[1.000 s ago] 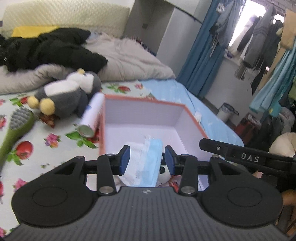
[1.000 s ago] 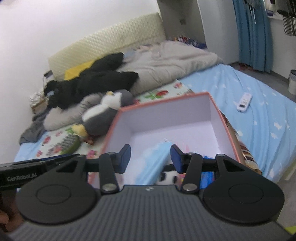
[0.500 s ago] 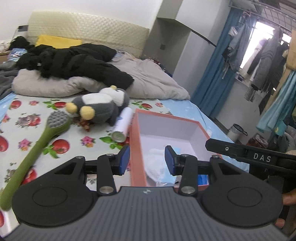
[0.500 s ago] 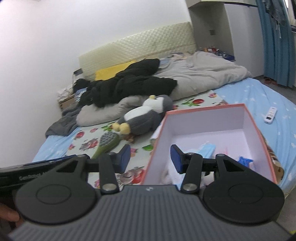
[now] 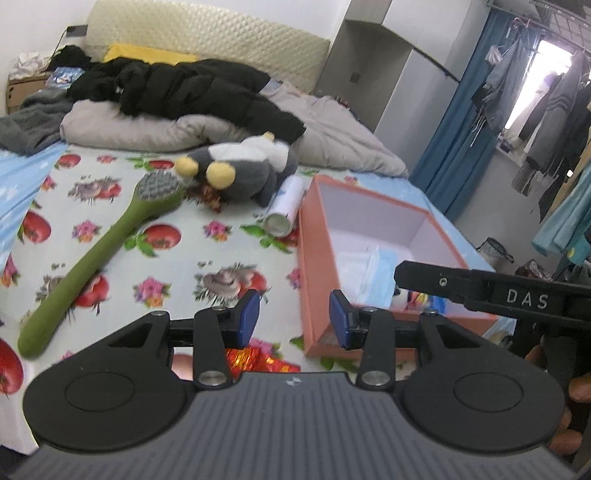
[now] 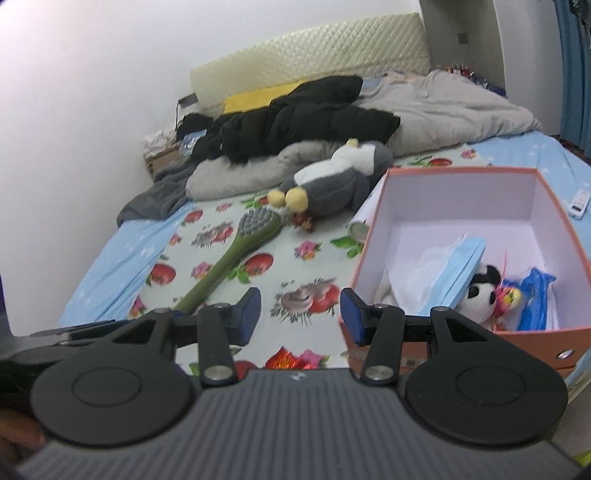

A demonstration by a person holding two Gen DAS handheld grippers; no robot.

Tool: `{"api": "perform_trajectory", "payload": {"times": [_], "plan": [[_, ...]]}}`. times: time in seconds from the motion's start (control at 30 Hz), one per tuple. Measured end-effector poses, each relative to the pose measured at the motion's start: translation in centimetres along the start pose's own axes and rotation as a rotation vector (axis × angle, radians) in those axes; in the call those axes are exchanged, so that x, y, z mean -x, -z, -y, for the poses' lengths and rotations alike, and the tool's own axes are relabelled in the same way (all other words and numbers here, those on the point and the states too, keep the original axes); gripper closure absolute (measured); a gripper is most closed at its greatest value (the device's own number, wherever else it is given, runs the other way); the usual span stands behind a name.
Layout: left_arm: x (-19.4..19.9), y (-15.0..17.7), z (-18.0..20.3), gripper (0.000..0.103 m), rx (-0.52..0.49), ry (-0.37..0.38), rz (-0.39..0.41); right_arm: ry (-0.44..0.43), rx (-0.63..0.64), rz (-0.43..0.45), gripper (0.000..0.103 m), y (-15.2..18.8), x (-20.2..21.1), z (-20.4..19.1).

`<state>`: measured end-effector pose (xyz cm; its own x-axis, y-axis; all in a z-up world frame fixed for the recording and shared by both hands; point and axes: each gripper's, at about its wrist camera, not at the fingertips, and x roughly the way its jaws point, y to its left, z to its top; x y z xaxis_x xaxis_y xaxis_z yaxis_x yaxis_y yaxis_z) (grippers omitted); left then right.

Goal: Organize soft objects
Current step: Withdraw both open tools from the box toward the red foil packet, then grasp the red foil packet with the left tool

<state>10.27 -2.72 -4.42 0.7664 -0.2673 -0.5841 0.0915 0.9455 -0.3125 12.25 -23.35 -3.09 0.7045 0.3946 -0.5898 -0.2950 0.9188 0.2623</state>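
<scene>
Nearest, the left gripper [image 5: 294, 318] hangs over the fruit-printed sheet [image 5: 177, 258] with its blue pads apart and nothing between them; the right gripper [image 6: 300, 315] likewise stands with its jaws parted and empty, just beside the near corner of the orange box [image 6: 373, 236]. A shiny red wrapper [image 5: 255, 360] lies on the sheet under the left gripper. Inside the box rest a blue-and-white pack [image 6: 443, 269], a small panda toy [image 6: 480, 291], a bright pink-and-yellow toy [image 6: 509, 295] and a blue bag [image 6: 535, 299], all bunched toward its near end. Left of the box, a long green brush [image 5: 107, 243] lies slantwise on the sheet. Farther on, a white tube [image 5: 286, 210] lies against the box's left wall, and the grey-and-white penguin plush [image 5: 243, 166] lies on its side beside the brush head. Behind it lie a grey quilt [image 5: 332, 133] and a black jacket [image 5: 192, 88], before the padded headboard [image 5: 207, 33].
</scene>
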Motion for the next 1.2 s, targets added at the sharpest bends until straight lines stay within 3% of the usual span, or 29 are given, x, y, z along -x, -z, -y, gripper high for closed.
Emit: {"api": "perform_trajectory", "payload": {"times": [0.3,0.63,0.83,0.93,0.97,1.2], "plan": [[-4.2,3.1,-2.6,0.045,0.028,-0.019,-0.074,0.006,0.008,-0.061,0.052,1.0,-3.3,0.1],[-13.0,6.0,-5.5,0.044,-0.026,-0.059,-0.198,0.002,0.02,-0.123,0.052,0.8,-8.4,0.3],[-15.8,7.3,-6.1,0.044,-0.06,-0.104,-0.218,-0.007,0.04,-0.137,0.052,0.1,-11.8,-0.5],[-16.6,7.5,-6.3,0.047,-0.061,-0.087,-0.232,-0.011,0.048,-0.143,0.052,-0.4,-13.4,-0.9],[-16.8,7.7,-6.5,0.055,-0.056,-0.083,-0.237,-0.013,0.051,-0.145,0.052,-0.6,-13.9,-1.0],[-17.0,8.0,-7.3,0.06,-0.036,-0.089,-0.228,-0.002,0.073,-0.143,0.052,-1.6,-17.4,-1.8]]}}
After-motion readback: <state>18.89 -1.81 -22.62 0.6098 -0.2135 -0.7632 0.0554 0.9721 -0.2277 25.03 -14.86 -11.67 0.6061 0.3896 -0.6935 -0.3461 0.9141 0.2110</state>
